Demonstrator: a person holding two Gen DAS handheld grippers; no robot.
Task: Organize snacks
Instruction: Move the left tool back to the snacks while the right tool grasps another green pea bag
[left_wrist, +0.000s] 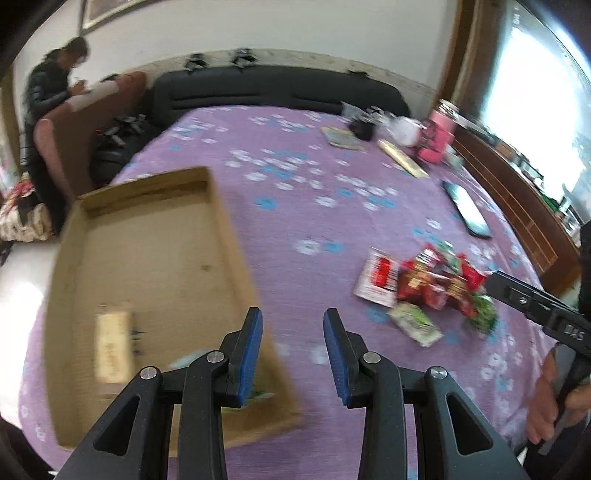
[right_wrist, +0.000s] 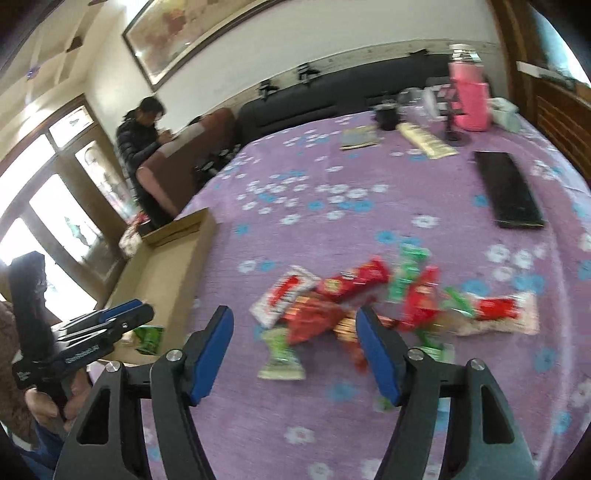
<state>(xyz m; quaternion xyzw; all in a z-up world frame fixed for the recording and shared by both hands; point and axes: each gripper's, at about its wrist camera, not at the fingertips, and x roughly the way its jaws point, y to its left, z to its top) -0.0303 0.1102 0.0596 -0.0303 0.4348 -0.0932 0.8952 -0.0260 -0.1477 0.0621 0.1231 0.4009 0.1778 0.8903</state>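
Note:
A pile of red, green and white snack packets (left_wrist: 424, 288) lies on the purple flowered tablecloth (left_wrist: 295, 221). A shallow cardboard box (left_wrist: 147, 266) sits to its left, with a beige packet (left_wrist: 112, 347) and a green packet (right_wrist: 149, 338) inside. My left gripper (left_wrist: 293, 314) hovers open and empty over the box's right wall. My right gripper (right_wrist: 294, 312) stands open over the near edge of the snack pile (right_wrist: 351, 299), with packets showing between its fingers below, none gripped. The left gripper (right_wrist: 142, 310) shows over the box (right_wrist: 166, 258) in the right wrist view. The right gripper (left_wrist: 495, 278) reaches the pile's right side in the left wrist view.
A black phone (right_wrist: 508, 192) lies beyond the pile on the right. A pink container (right_wrist: 467, 99), a long beige packet (right_wrist: 424, 140) and small items crowd the far right of the table. A person (left_wrist: 55, 81) sits at far left; a dark sofa (left_wrist: 277, 88) stands behind.

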